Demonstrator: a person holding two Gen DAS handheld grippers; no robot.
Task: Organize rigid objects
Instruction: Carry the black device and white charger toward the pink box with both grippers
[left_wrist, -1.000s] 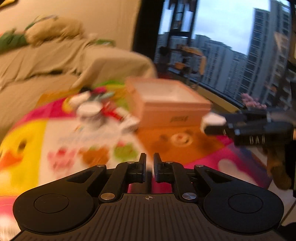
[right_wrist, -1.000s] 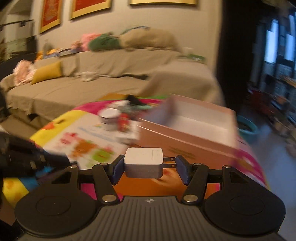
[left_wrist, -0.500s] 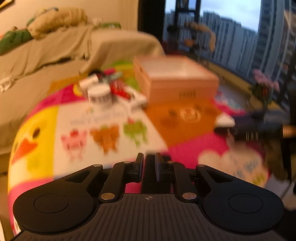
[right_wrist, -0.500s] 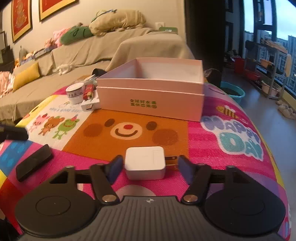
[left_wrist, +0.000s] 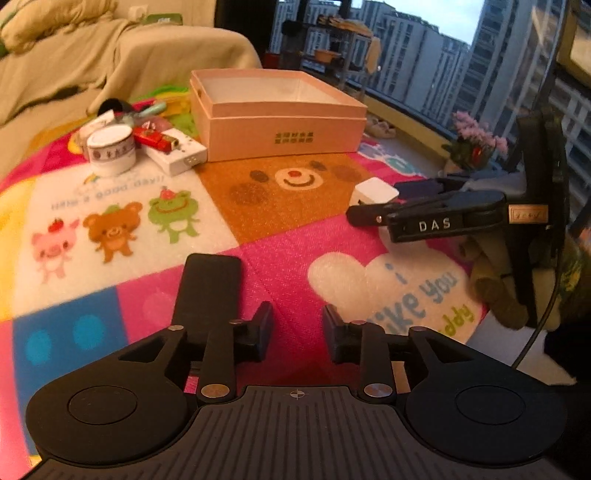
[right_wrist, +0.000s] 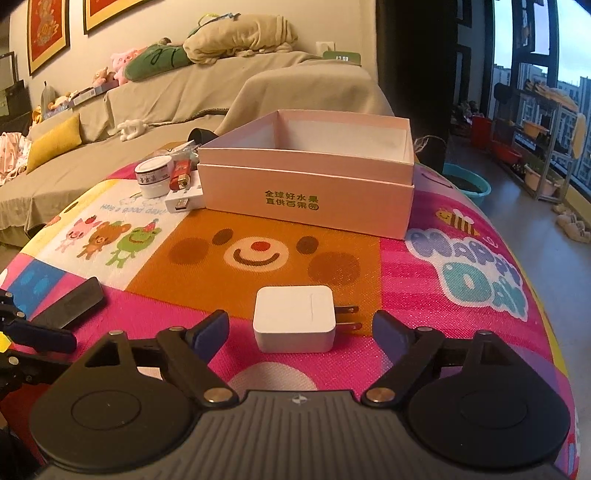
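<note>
Left wrist view runs, from left to right, over a cluster near the table's far left edge: a white jar, a red lighter and a white power strip, all just beside the pink box, which sits toward the far edge and looks empty. Nearer the front edge a flat black device lies just left of the left tongs, whose jaws have just been opening and stand partly spread with nothing between them. Further right, the white charger rests on the colourful mat, with the right tongs around it.

Right wrist view shows the charger flat on the mat, prongs pointing right, between the right tongs; their jaws have just been opening and stand wide, clear of it on both sides.

As a judgement, the sorting has barely begun: nothing is visible in the box, and the charger, the black device and the cluster all remain outside it.

Only the right wrist view reveals the box's printed front, its bare interior and the charger's prongs. Only the left wrist view shows the black device in full and the right tongs from the side.
</note>
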